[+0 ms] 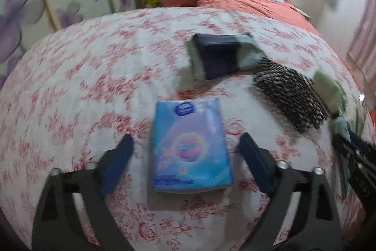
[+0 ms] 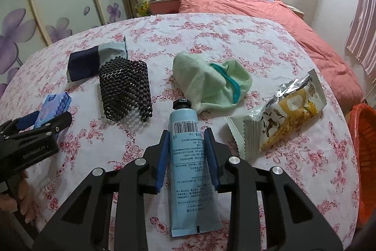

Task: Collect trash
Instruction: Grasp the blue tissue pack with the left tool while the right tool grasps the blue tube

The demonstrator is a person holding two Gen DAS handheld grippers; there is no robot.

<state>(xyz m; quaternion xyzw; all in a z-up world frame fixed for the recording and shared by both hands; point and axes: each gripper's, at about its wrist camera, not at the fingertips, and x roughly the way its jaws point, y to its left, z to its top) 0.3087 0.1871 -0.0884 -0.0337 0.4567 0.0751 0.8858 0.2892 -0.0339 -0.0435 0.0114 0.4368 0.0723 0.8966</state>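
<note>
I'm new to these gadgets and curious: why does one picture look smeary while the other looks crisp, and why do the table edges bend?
Left wrist view: motion blur smears the blue tissue pack and tablecloth. Right wrist view: sharp, the barcode on the pale blue tube shows clearly. Both views: fisheye lenses curve the table edge and darken the corners.

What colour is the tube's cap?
Black cap on a light blue tube; right wrist view shows it best.

Soft, even indoor light, strong fisheye bending at the edges

The left wrist view is smeared with motion blur; the right wrist view is sharp, with faint shadows and glare on the foil snack bag (image 2: 291,109).
</note>
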